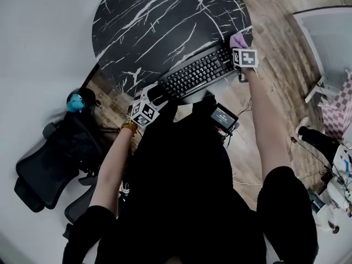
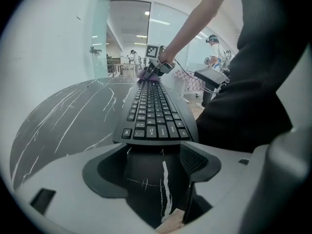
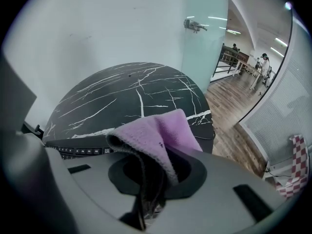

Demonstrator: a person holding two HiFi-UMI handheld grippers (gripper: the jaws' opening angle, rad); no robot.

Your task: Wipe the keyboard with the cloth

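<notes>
Your keyboard point(image 1: 198, 73) lies on the near edge of the round black marble table point(image 1: 154, 21). In the head view its long axis runs diagonally, from lower left up to upper right, with the key rows facing you.

Your right gripper point(image 1: 238, 44) is at the keyboard's right end, its jaws clamped on the purple cloth point(image 3: 156, 135), which bunches out over that end.

Your left gripper point(image 2: 156, 162) sits at the keyboard's left end with its jaws wide apart. Only bare tabletop shows between them, and the keyboard's short edge is right at their mouth.

There is one keyboard, one cloth and one table. A black office chair point(image 1: 55, 158) stands on the floor to your left, off the table.
</notes>
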